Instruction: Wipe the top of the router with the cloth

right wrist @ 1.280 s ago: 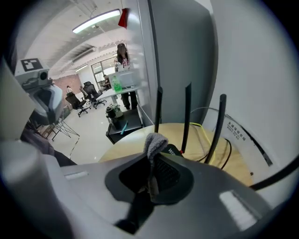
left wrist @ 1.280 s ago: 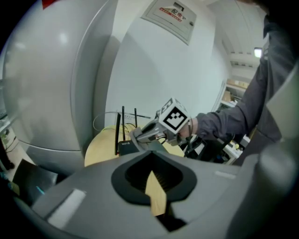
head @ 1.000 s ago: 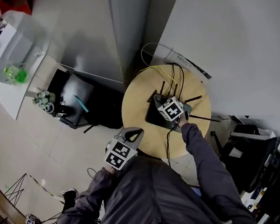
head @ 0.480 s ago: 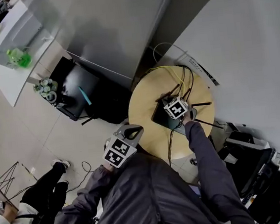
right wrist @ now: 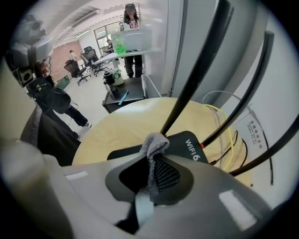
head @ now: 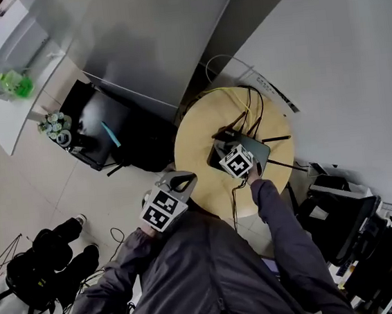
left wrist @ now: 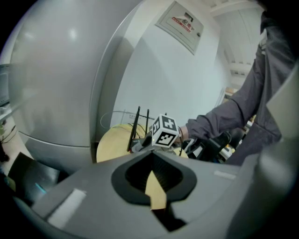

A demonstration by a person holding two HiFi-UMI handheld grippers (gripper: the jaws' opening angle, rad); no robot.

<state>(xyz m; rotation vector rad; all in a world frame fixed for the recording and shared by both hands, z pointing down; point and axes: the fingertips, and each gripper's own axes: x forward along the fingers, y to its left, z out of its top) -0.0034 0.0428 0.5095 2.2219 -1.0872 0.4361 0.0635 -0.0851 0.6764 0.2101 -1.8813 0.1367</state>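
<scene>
Your right gripper (right wrist: 153, 158) is clenched on the grey cloth (right wrist: 154, 144). A bunched fold stands up past the jaw tips, so fabric, not the jaws, meets the surface. That fold sits over the near edge of the black router (right wrist: 192, 145), which lies flat on the round wooden table (right wrist: 117, 128) with its printed top face up. Most of that face lies beyond the cloth, so judge the wipe as under way, not finished. The upright antennas (right wrist: 198, 70) rise just behind the cloth, and the yellow cable (right wrist: 230, 140) trails off the router's far side. Route each stroke across the flat top and stop short of both. Your left gripper (left wrist: 152, 163) is held back at the table's near edge, clear of the working arm. Its jaws appear drawn together on nothing, though a thin sliver of table colour shows between them.
</scene>
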